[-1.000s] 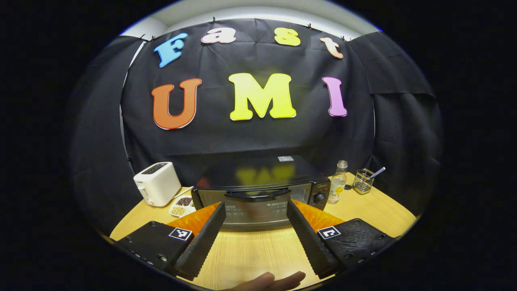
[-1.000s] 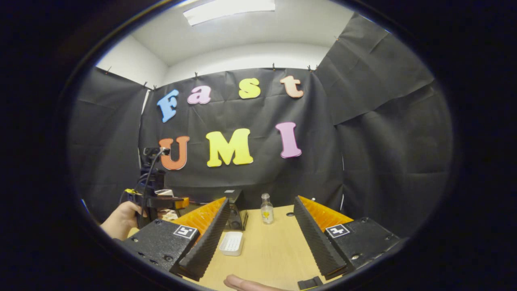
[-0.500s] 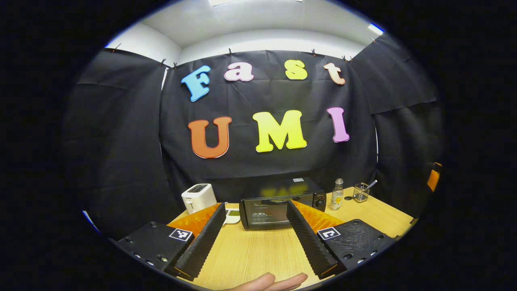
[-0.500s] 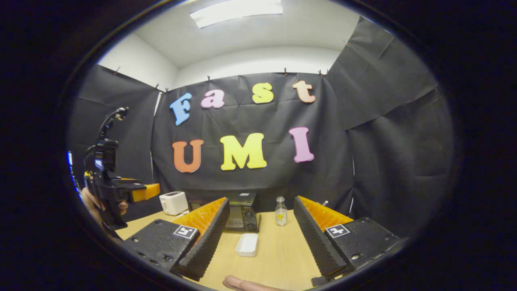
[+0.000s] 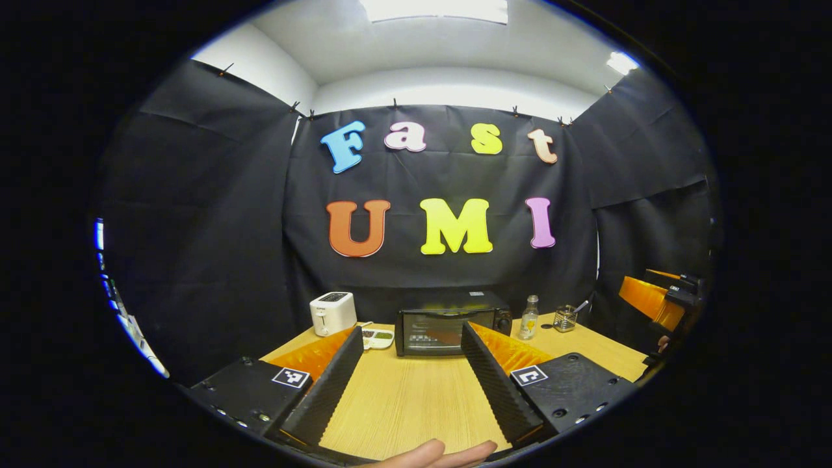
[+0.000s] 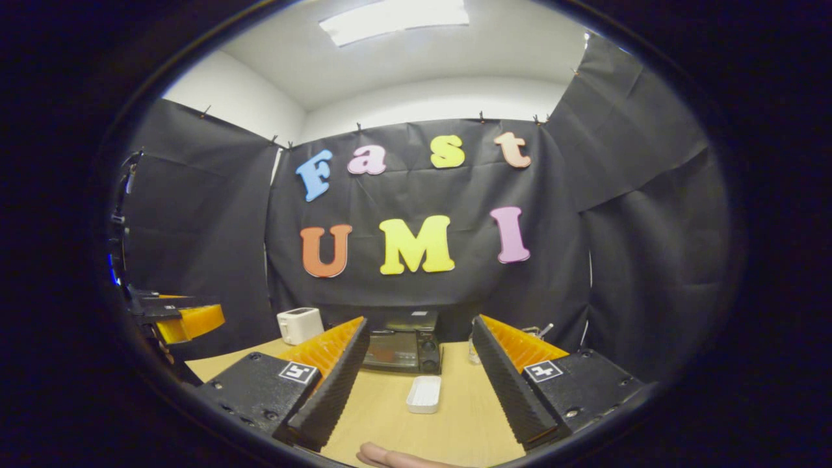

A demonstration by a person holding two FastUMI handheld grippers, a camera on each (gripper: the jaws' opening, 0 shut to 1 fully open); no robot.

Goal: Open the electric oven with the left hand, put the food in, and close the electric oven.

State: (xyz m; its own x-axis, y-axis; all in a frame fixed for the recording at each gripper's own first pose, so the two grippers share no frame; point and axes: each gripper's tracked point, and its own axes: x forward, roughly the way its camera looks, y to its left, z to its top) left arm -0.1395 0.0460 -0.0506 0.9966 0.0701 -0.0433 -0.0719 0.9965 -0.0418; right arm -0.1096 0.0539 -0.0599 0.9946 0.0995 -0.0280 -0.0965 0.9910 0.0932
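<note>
The black electric oven (image 5: 448,323) stands at the back of the wooden table (image 5: 403,403) with its door closed. My left gripper (image 5: 411,333) hangs well back from it, open and holding nothing. In the right gripper view the oven (image 6: 403,348) sits far off between the fingers of my right gripper (image 6: 420,325), which is also open and holding nothing. A small white tray (image 6: 424,394) lies on the table in front of the oven. The other gripper (image 5: 656,302) appears at the far right of the left gripper view, and the left gripper (image 6: 175,318) at the left edge of the right gripper view.
A white toaster (image 5: 333,312) stands left of the oven, with a small divided snack plate (image 5: 378,338) beside it. Right of the oven are a small bottle (image 5: 531,317) and a holder with a spoon (image 5: 565,318). A thumb (image 5: 432,454) shows at the bottom edge.
Both grippers have pulled back from the oven, which now looks much smaller and farther off. The left one was close to the door handle a second ago. The door stays closed.
</note>
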